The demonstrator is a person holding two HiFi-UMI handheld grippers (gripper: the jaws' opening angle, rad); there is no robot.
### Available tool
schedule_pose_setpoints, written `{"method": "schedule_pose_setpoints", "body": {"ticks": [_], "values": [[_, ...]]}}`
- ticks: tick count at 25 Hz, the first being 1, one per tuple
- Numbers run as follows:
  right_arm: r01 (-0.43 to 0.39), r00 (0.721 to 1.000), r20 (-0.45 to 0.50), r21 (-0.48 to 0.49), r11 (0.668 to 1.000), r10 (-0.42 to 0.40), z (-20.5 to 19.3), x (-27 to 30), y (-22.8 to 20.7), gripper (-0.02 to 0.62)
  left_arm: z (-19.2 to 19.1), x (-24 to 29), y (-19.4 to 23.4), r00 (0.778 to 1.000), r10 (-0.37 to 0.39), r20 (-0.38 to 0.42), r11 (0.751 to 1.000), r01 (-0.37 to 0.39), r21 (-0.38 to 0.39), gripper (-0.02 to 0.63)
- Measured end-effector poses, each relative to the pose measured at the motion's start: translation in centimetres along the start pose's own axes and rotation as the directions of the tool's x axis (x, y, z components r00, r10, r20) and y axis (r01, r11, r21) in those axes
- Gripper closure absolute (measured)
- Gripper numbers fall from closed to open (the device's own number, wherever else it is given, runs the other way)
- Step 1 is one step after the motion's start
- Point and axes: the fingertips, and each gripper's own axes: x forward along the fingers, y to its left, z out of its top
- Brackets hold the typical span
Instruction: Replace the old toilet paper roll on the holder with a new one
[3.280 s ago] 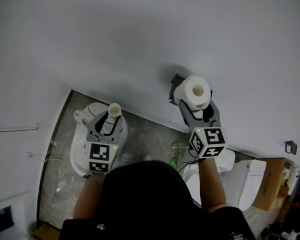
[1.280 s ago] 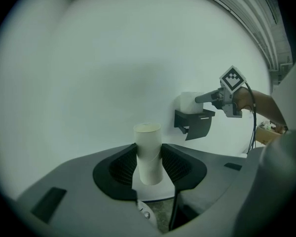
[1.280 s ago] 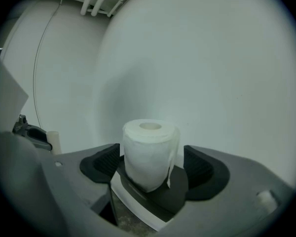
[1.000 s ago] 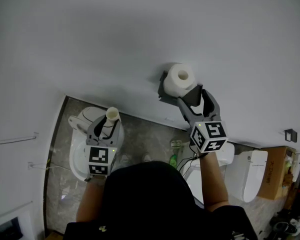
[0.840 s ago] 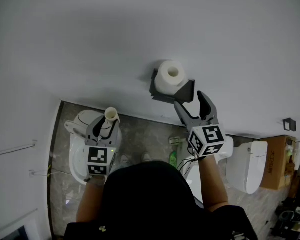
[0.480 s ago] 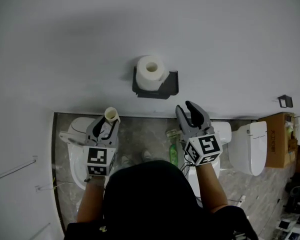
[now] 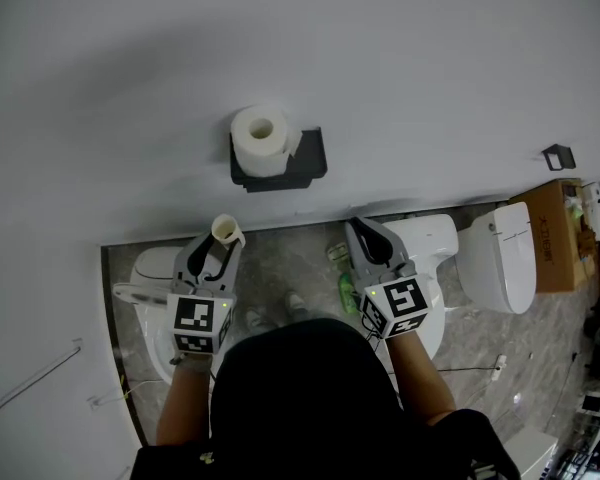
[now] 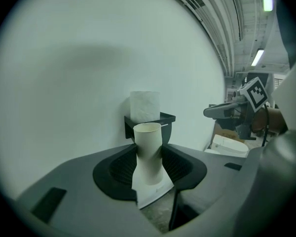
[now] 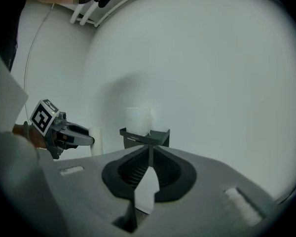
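Note:
A full white toilet paper roll (image 7: 259,138) sits on the black wall holder (image 7: 298,173); the left gripper view shows the same roll (image 8: 144,106) and holder (image 8: 167,118). My left gripper (image 7: 218,245) is shut on an empty cardboard tube (image 7: 225,231), which stands upright between its pads (image 8: 147,141). My right gripper (image 7: 366,236) hangs below and right of the holder, away from the roll. Its jaws have just been closing with nothing between them, and now they meet (image 9: 149,157).
A white toilet (image 7: 143,278) stands below my left hand, a second (image 7: 432,246) under my right gripper and a third (image 7: 507,258) further right. A green bottle (image 7: 345,290) lies on the grey floor. A cardboard box (image 7: 561,234) stands at the right.
My right gripper let go of the full roll, which stays on the holder, then drew back and down and shut. The left gripper keeps the tube.

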Motion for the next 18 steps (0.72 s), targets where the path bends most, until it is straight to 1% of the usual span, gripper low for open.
{"method": "schedule_pose_setpoints", "body": {"ticks": [7, 12, 18], "values": [[0.006, 1.000, -0.026, 0.029, 1.000, -0.006, -1.6, -1.0, 0.6, 0.575, 0.3, 0.6, -1.7, 0.999, -0.047, 0.003, 0.999, 0.047, 0.015, 0.436], [0.001, 1.000, -0.029, 0.040, 0.999, 0.000, -2.1, -1.3, 0.9, 0.575, 0.0, 0.5, -1.9, 0.999, -0.051, -0.002, 0.999, 0.051, 0.014, 0.436], [-0.001, 0.999, -0.032, 0.032, 0.999, 0.002, -2.3, -1.3, 1.0, 0.575, -0.4, 0.3, -1.9, 0.999, -0.044, -0.007, 0.999, 0.044, 0.010, 0.436]]}}
